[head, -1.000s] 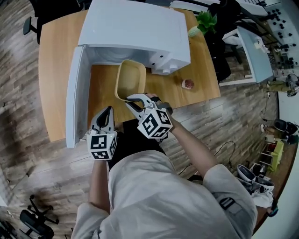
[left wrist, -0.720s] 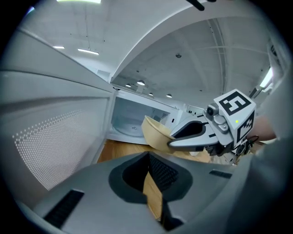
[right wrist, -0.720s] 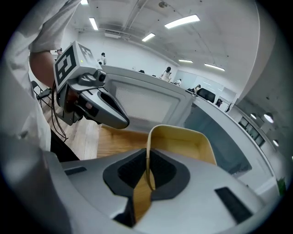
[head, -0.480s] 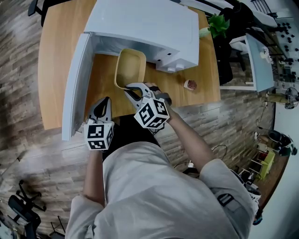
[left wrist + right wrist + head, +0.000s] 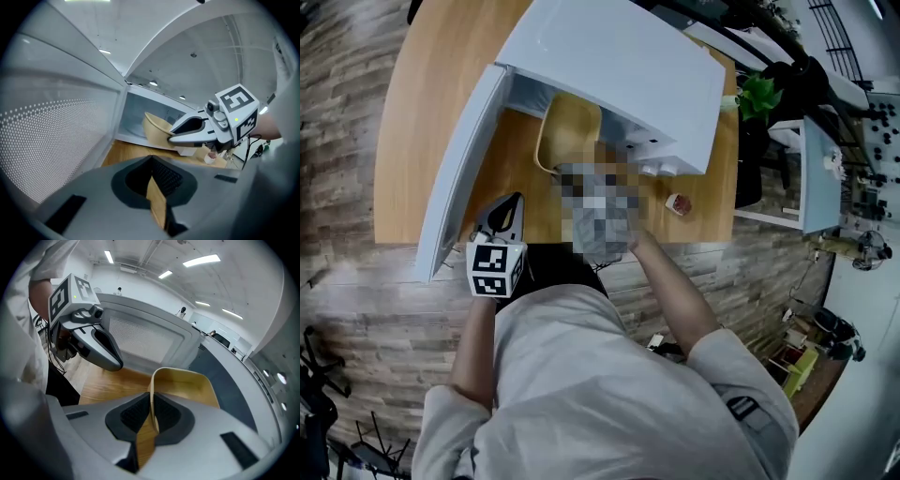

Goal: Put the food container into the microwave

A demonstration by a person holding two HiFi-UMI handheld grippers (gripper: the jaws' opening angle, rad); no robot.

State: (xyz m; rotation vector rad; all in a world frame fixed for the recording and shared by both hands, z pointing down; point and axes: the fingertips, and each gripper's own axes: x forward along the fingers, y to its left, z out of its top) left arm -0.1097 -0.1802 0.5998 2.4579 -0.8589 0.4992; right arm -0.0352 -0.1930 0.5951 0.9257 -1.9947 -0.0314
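Now right tongs [image 5: 151,401] pinch food container [image 5: 187,385] rim at microwave [image 5: 609,66] mouth; left tongs [image 5: 153,164] pressed together beside door [image 5: 56,131].

We read no text, brand, number or sign anywhere. Only square black-and-white coded markers on cube [image 5: 497,270] of left hand-held gripper [image 5: 508,204]; microwave [image 5: 609,66] shows us no legible label.

Over on the wooden tabletop [image 5: 412,141], a small cup [image 5: 678,203] with something reddish inside sits near its right end, a leafy green plant [image 5: 759,94] stands at its far right corner, and grey plank floor [image 5: 337,309] lies all around it.
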